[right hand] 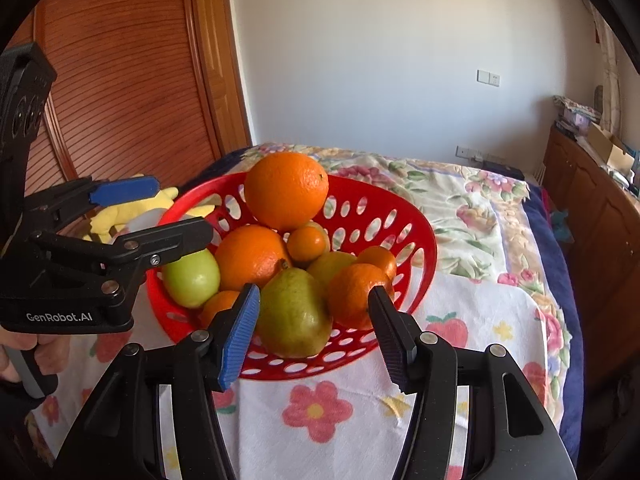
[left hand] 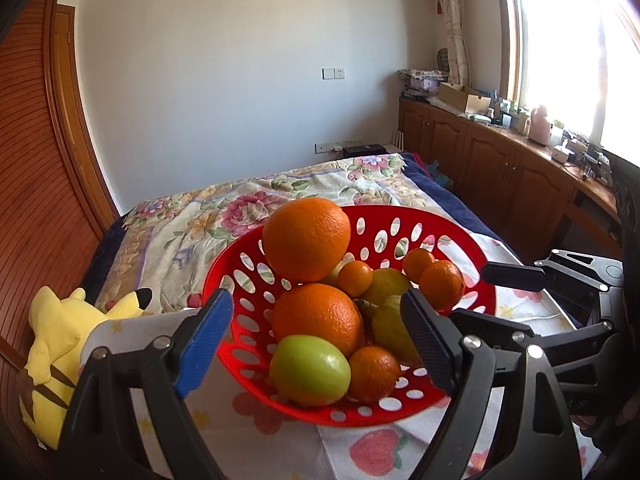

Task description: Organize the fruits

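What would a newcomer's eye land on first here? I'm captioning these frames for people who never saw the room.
The red perforated basket on the flowered cloth, heaped with fruit, a big orange topping the pile and a pear at its near edge. Then the open left gripper and right gripper, both hovering empty before it.

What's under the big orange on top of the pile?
The top orange rests on another orange, a small mandarin and a yellow-green fruit behind it. Anything deeper in the basket is covered.
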A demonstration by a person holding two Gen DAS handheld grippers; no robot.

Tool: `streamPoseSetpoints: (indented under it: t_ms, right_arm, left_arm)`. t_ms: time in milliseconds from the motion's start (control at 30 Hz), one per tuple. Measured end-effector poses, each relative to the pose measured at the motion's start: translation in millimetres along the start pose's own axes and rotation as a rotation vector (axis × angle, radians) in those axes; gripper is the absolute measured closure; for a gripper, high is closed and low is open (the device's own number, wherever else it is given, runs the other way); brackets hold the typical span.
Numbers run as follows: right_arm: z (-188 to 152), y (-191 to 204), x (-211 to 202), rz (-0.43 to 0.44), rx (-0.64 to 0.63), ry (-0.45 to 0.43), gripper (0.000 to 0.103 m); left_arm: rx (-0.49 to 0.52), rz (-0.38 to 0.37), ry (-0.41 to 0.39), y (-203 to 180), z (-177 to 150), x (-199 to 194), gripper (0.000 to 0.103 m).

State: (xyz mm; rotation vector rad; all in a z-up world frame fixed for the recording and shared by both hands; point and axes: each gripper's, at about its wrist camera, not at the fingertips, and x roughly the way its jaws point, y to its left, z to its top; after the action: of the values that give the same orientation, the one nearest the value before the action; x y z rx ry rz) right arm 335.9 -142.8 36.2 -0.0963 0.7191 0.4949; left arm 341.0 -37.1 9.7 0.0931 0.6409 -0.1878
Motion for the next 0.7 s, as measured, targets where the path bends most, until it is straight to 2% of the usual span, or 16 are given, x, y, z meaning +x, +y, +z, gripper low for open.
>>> streamPoseSetpoints:
  t_ms: [467,700]
  right_arm:
    - [-32.9,39.4,-93.8,-0.05,0.034,-0.12,0.043]
    - [-47.5,56.1,-133.7,-0.081,0.046,-0.185,0.038]
  left_arm:
    - [-0.02,0.016,-0.104,-19.2,-40.9,-114.6,0.016]
    - [-0.023,0.024,-0.146,-26.2,-57.7,-153.0,0.014]
